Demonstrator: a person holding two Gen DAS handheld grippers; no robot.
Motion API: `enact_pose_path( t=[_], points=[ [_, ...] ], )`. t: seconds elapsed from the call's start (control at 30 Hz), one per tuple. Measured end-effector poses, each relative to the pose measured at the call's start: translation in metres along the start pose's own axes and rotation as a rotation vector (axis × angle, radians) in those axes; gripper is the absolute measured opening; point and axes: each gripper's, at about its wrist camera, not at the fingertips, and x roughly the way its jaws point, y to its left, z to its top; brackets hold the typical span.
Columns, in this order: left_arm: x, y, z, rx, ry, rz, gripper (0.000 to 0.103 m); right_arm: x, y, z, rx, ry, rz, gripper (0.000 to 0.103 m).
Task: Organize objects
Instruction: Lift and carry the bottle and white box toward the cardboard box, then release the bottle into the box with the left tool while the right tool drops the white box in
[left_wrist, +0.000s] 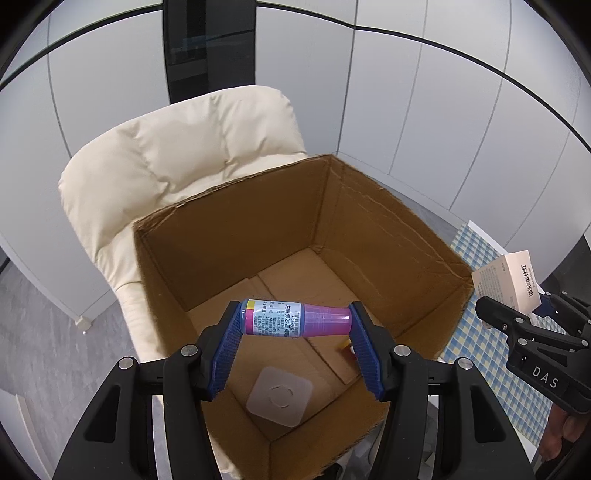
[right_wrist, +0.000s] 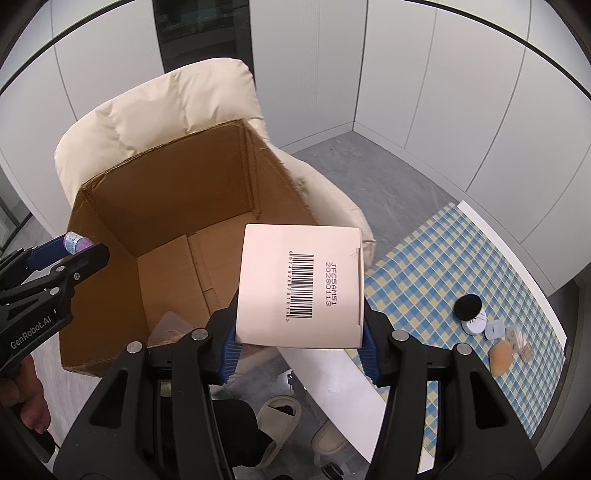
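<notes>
My left gripper (left_wrist: 295, 321) is shut on a purple bottle with a printed label (left_wrist: 291, 318), held crosswise over the open cardboard box (left_wrist: 236, 229). A white square pad (left_wrist: 279, 396) lies on the box floor. My right gripper (right_wrist: 301, 341) is shut on a pale pink carton with a barcode (right_wrist: 300, 291), held beside the box's right wall (right_wrist: 273, 177). In the left wrist view the right gripper (left_wrist: 532, 314) with its carton (left_wrist: 513, 284) shows at the right edge. In the right wrist view the left gripper (right_wrist: 79, 251) with the bottle (right_wrist: 75, 242) shows at the left.
The box rests on a cream padded chair (left_wrist: 177, 155). A table with a blue and yellow checked cloth (right_wrist: 436, 266) stands to the right, carrying a black round puff (right_wrist: 468, 306), small jars (right_wrist: 493, 328) and an orange sponge (right_wrist: 501, 357). Slippers (right_wrist: 277, 421) are on the floor.
</notes>
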Motion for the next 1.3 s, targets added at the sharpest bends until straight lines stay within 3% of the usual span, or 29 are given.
enact_pose_path(
  t=[0.63,0.73,0.9,0.97,1.13,1.3],
  points=[
    [-0.004,0.049,-0.01,-0.054,0.021,0.081,0.058,0.011,0.059,0.009,-0.078,0.008,0.065,0.054],
    [-0.003,0.053,-0.013,-0.061,0.033,0.055,0.058,0.012,0.069,0.011,-0.097,0.004,0.072,0.054],
    [-0.003,0.041,-0.015,0.004,0.015,0.019,0.071,0.017,0.082,0.012,-0.117,0.013,0.077,0.054],
    [-0.003,0.037,-0.016,0.022,0.014,0.021,0.086,0.018,0.085,0.013,-0.121,0.012,0.078,0.054],
    [-0.006,0.043,-0.017,0.007,0.006,0.02,0.101,0.02,0.089,0.015,-0.125,0.018,0.076,0.054],
    [-0.009,0.058,-0.017,-0.031,0.001,0.051,0.103,0.024,0.095,0.015,-0.13,0.034,0.068,0.054]
  ],
)
